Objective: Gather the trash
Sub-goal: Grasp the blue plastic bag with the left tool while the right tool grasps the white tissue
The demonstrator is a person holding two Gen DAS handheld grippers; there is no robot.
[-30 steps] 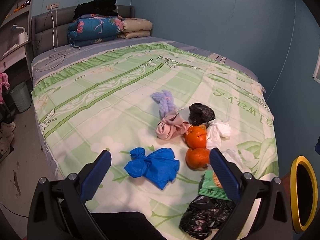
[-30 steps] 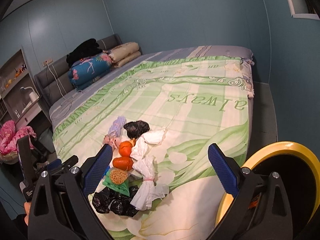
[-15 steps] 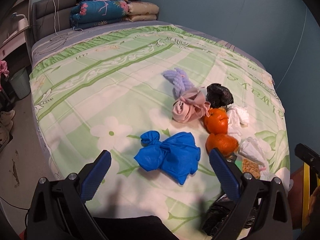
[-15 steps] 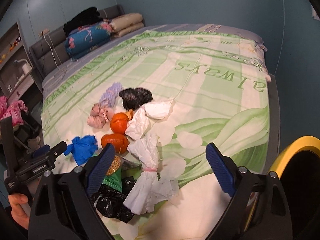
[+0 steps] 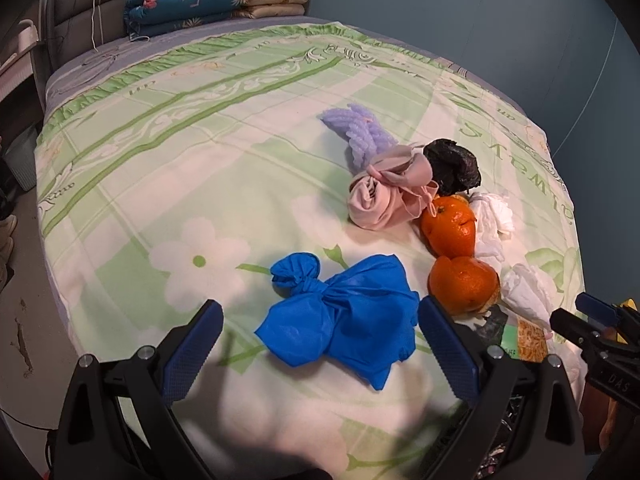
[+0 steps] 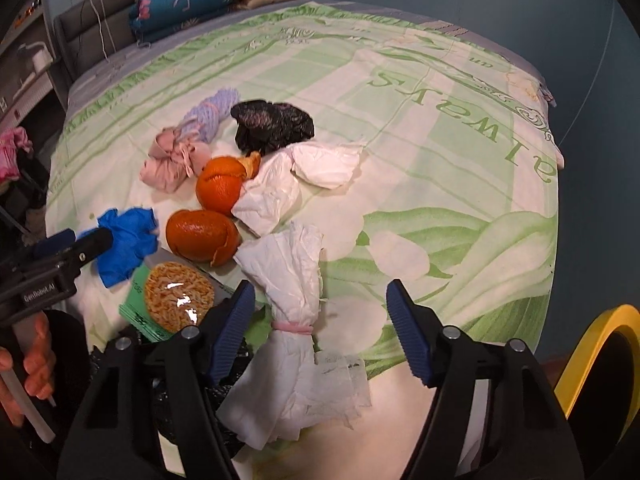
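The left tool hangs over the near edge of the bed with its jaws spread wide, and the knotted blue bag lies on the sheet between the two blue pads without either pad touching it. The right tool has just been narrowing its jaws, yet they stand apart on either side of the white tissue bundle tied with a pink band, which rests on the sheet and, as far as the view lets me judge, is not pinched by the pads. Beside that bundle sit two pieces of orange peel, one behind the other, with crumpled white tissue just to their right and a black plastic bag further back. A pink cloth bundle and a lilac knitted roll lie touching each other left of the black bag. A green snack packet lies at the bed's near edge, partly over a second crumpled black bag under the right tool. A yellow-rimmed bin stands at the lower right, off the bed. Folded quilts are stacked against the headboard
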